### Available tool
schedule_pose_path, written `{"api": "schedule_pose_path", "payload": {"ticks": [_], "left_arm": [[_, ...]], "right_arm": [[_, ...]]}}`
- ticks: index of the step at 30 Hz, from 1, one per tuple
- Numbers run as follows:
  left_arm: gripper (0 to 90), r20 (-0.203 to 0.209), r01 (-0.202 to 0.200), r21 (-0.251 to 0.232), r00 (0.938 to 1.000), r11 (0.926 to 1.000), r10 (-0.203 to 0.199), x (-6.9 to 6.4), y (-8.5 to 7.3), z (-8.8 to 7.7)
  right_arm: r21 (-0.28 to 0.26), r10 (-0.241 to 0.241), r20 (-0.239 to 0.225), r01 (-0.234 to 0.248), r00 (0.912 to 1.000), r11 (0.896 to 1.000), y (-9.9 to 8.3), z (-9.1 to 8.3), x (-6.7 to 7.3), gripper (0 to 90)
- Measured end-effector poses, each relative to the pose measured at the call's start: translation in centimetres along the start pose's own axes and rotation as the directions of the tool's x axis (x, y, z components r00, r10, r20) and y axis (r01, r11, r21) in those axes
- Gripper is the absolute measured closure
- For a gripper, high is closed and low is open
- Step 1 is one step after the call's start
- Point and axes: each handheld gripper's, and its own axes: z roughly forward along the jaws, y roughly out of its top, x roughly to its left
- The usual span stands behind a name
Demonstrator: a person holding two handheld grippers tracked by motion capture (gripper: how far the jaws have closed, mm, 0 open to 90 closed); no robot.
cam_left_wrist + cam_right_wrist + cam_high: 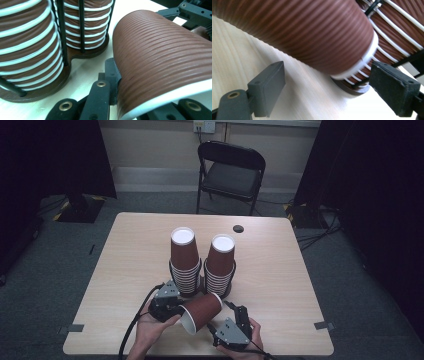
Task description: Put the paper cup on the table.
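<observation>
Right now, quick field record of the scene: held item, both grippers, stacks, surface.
held item: brown ribbed paper cup with white rim, lying on its side, above the table
left gripper: shut on the cup near its rim
right gripper: open, jaws apart below the cup's base end, not touching
stacks: two stacks of brown paper cups, upright in wire holders
surface: light wooden table

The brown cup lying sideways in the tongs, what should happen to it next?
Probably the right tongs should close on the base end of the cup. The left tongs already grip it near the rim, and the right ones are open with that base between them.
</observation>
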Motion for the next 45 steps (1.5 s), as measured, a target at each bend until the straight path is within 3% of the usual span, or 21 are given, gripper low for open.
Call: {"api": "schedule_pose_path", "payload": {"ticks": [2,5,11,19,24,25,29,34,37,39,44,45], "left_arm": [[85.8,-0.010,-0.005,0.027,0.9999,0.9996,0.006,0.1,0.3,0.0],[85.9,0.014,-0.001,0.063,0.9999,0.9980,0.000,-0.1,0.7,0.3],[86.0,0.033,-0.006,0.090,0.9995,0.9959,0.003,0.0,0.9,0.4],[86.0,0.041,-0.026,0.176,0.9990,0.9841,0.020,0.1,2.2,0.6],[86.4,0.056,-0.028,0.206,0.9983,0.9782,0.017,-0.1,3.0,0.8],[86.4,0.070,-0.034,0.215,0.9973,0.9760,0.019,-0.1,3.2,1.0],[86.4,0.086,-0.037,0.244,0.9962,0.9691,0.017,-0.2,3.5,1.5],[86.5,0.105,-0.027,0.256,0.9945,0.9663,0.000,0.2,3.9,1.6],[86.5,0.133,-0.041,0.277,0.9910,0.9599,0.004,-0.2,4.3,2.1],[86.4,0.118,-0.041,0.292,0.9930,0.9555,0.006,-0.4,4.5,2.5],[86.6,0.125,-0.026,0.284,0.9921,0.9585,-0.010,-0.3,4.5,2.5],[86.3,0.127,-0.022,0.286,0.9918,0.9581,-0.015,-0.3,4.5,2.6]], "right_arm": [[0.004,-0.013,0.018,0.013,0.9997,1.000,0.2,0.1,0.2,13.0],[0.014,-0.041,0.009,0.040,0.9991,0.999,0.4,0.2,0.3,13.6],[0.015,-0.051,-0.001,0.051,0.9987,0.999,0.6,0.1,0.3,13.3],[0.016,-0.108,0.018,0.108,0.9940,0.994,0.7,0.2,0.6,10.2],[0.025,-0.170,0.026,0.169,0.9852,0.985,1.3,0.5,0.9,9.6],[0.034,-0.197,0.056,0.195,0.9788,0.980,1.5,0.6,1.1,9.7],[0.025,-0.207,0.034,0.206,0.9778,0.978,1.9,0.8,1.4,9.2],[0.023,-0.207,0.055,0.206,0.9769,0.978,2.0,1.1,1.5,9.3],[0.015,-0.255,0.052,0.255,0.9655,0.967,2.6,1.4,1.9,9.5],[-0.004,-0.286,0.048,0.287,0.9570,0.958,3.2,1.7,2.3,9.5],[-0.040,-0.291,0.056,0.293,0.9552,0.955,3.6,1.7,2.6,9.5],[-0.054,-0.305,0.061,0.309,0.9502,0.950,3.7,1.6,2.8,9.4]]}}
